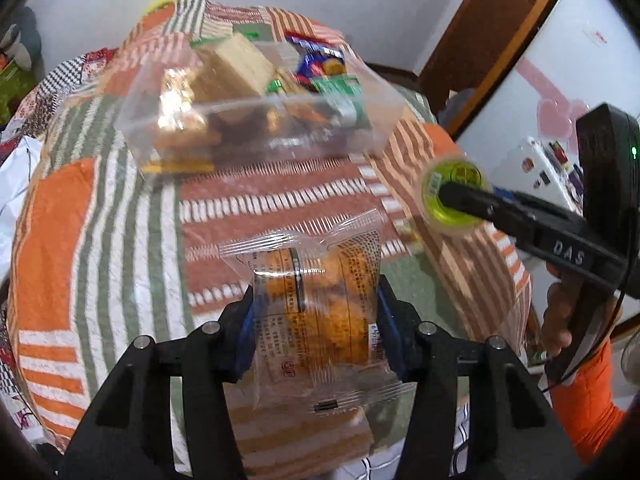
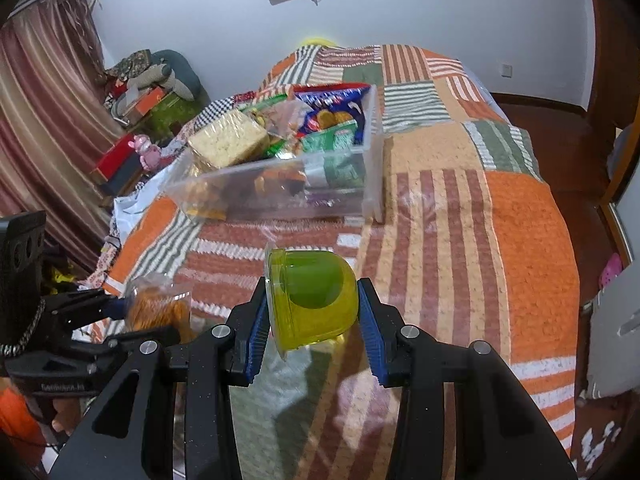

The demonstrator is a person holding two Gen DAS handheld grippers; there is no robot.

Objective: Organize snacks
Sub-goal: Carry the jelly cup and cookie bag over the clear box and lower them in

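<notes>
Left wrist view puts your left gripper clamped on a clear plastic packet of orange fried snacks, the blue pads pressing its two sides while it hangs clear of the striped orange, green and brown patchwork bedspread. At about two o'clock in that view your right gripper comes in from the side, its jaws closed on a small translucent green jelly cup. Right wrist view confirms it: the cup lies on its side, squeezed between the pads, with the mouth rim turned toward nine o'clock. The packet shows there at eight o'clock, held in the other tool.

Both snacks are picked up and carried, so the step in hand looks like delivery to the clear rectangular plastic bin, which sits on the bedspread at twelve o'clock from both tools, well apart from them. It already holds a wrapped block of pale wafers, blue and green packets and more.

Next you will need to bring each tool over the bin's near wall before letting go. The free room seems to lie toward the near, lower part of the bin. Mind that the two tools do not meet over the opening; going in one at a time would be safer. The thin packet may cling to a pad on release.
</notes>
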